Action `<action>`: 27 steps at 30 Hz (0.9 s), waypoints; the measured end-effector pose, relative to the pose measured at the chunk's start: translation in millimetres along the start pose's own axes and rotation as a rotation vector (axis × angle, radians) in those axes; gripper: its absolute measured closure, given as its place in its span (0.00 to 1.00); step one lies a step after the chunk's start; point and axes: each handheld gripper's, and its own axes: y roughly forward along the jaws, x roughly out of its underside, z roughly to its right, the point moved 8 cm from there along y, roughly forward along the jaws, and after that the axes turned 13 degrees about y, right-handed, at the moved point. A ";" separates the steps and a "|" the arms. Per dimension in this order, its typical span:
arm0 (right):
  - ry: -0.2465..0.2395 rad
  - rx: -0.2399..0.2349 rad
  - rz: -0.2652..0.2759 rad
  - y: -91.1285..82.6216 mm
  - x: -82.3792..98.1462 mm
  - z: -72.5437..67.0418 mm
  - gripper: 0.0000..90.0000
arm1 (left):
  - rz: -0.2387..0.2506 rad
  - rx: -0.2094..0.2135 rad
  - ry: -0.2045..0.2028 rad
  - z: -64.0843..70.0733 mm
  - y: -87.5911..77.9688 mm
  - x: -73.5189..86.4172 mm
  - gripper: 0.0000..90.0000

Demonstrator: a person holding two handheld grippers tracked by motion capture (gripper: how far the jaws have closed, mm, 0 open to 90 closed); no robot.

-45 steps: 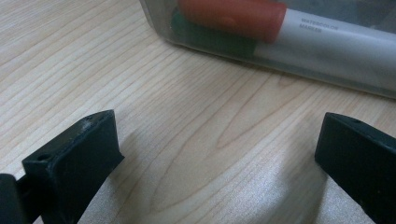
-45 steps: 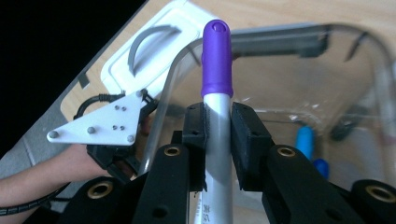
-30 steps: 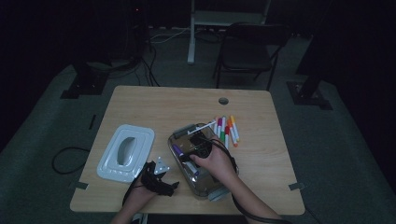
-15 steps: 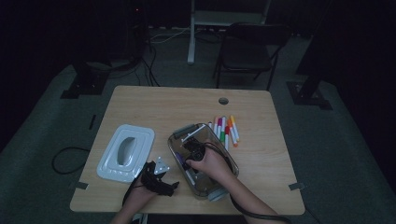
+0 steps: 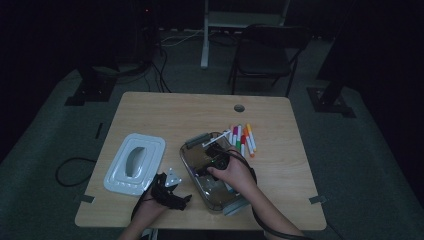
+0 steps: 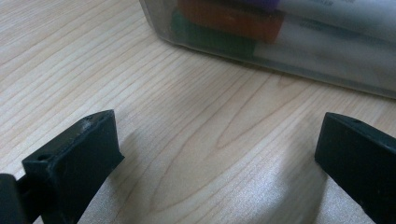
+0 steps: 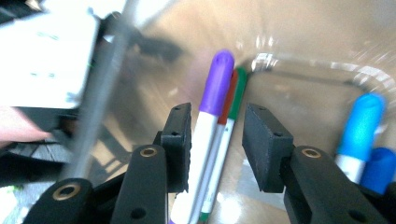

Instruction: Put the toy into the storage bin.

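1. Since the earlier frame, the right gripper (image 5: pixel 216 159) has shifted a little inside the clear plastic box (image 5: pixel 197 151), and its jaws have just been opening; a purple-capped marker (image 7: pixel 211 100) lies between them, beside the left pad, with the pads apart and not squeezing it.
2. Wooden table (image 5: pixel 170 112): the box sits near the middle of the near half, and a white lid (image 5: pixel 135 162) lies to its left.
3. Clear box: in the right gripper view it also holds a red and a green marker tucked against the purple one, and two blue-capped markers (image 7: pixel 362 126) at the right.
4. Left gripper (image 5: pixel 170 192): it rests low on the table near the front edge, left of the box, jaws standing wide apart over bare wood.
5. Loose markers (image 5: pixel 242 137): a small coloured row lies on the table just right of the box's far end.
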 end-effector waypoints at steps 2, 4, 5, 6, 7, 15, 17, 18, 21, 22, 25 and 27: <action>-0.025 -0.020 0.082 -25.4 -5.5 0.1 0.67 | -0.001 0.001 0.000 0.1 -0.1 0.0 0.01; -0.037 -0.028 0.112 -34.1 -7.1 0.7 0.66 | -0.001 0.001 0.000 0.1 -0.1 0.0 0.01; -0.032 -0.036 0.141 -44.6 -8.0 2.5 0.66 | 0.000 0.001 -0.001 0.1 -0.1 0.0 0.01; -0.036 -0.041 0.159 -50.9 -8.7 4.0 0.66 | -0.001 0.001 0.000 0.1 -0.1 0.0 0.01; -0.040 -0.042 0.190 -58.9 -9.8 6.8 0.65 | -0.001 0.001 0.000 0.1 -0.1 0.0 0.01; -0.051 0.032 0.347 -97.6 -14.3 46.2 0.59 | -0.001 0.001 0.000 0.1 -0.1 0.0 0.01; -0.036 0.046 0.375 -101.7 -14.6 56.5 0.59 | -0.001 0.001 0.000 0.1 -0.1 0.0 0.01; -0.032 0.054 0.383 -102.5 -14.6 61.7 0.59 | 0.000 0.001 0.000 0.1 -0.1 0.0 0.01; -0.009 0.075 0.413 -103.2 -15.2 77.8 0.59 | 0.001 0.000 -0.001 0.0 0.0 0.0 0.01; -0.005 0.079 0.418 -102.7 -15.2 82.8 0.59 | 0.001 0.000 -0.001 0.0 0.0 0.0 0.01; 0.027 0.091 0.424 -100.4 -14.6 98.8 0.59 | 0.001 -0.001 -0.001 0.0 0.1 0.0 0.01; 0.043 0.104 0.419 -97.5 -13.9 109.2 0.58 | 0.001 -0.001 0.000 0.0 0.1 0.0 0.01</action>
